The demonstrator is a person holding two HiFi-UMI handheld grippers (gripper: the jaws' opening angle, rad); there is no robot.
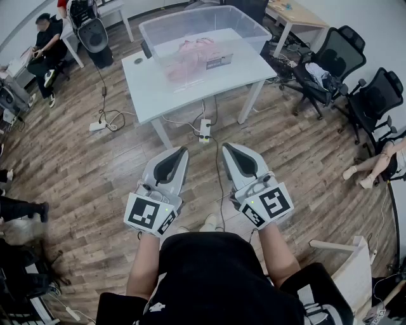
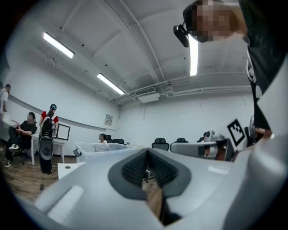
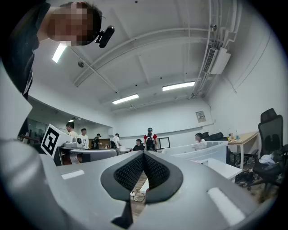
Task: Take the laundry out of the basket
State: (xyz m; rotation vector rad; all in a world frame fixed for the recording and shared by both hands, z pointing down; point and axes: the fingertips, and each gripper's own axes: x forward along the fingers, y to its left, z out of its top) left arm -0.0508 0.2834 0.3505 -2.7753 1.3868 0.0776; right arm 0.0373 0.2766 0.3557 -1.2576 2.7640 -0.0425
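Note:
Pink laundry (image 1: 189, 56) lies inside a clear plastic basket (image 1: 202, 19) on the white table (image 1: 152, 95) ahead of me. Both grippers hang over the wooden floor, well short of the table. My left gripper (image 1: 176, 151) is shut with nothing in it; its jaw tips meet in the left gripper view (image 2: 147, 151). My right gripper (image 1: 229, 147) is also shut and empty, its tips touching in the right gripper view (image 3: 143, 154). The basket (image 2: 96, 148) shows far off past the left jaws and at the right (image 3: 204, 149) beyond the right jaws.
A power strip (image 1: 205, 129) and cables lie on the floor under the table. Black office chairs (image 1: 333, 60) stand at the right. A person sits at the far left (image 1: 45, 44) by another desk. A wooden desk (image 1: 297, 14) stands behind the table.

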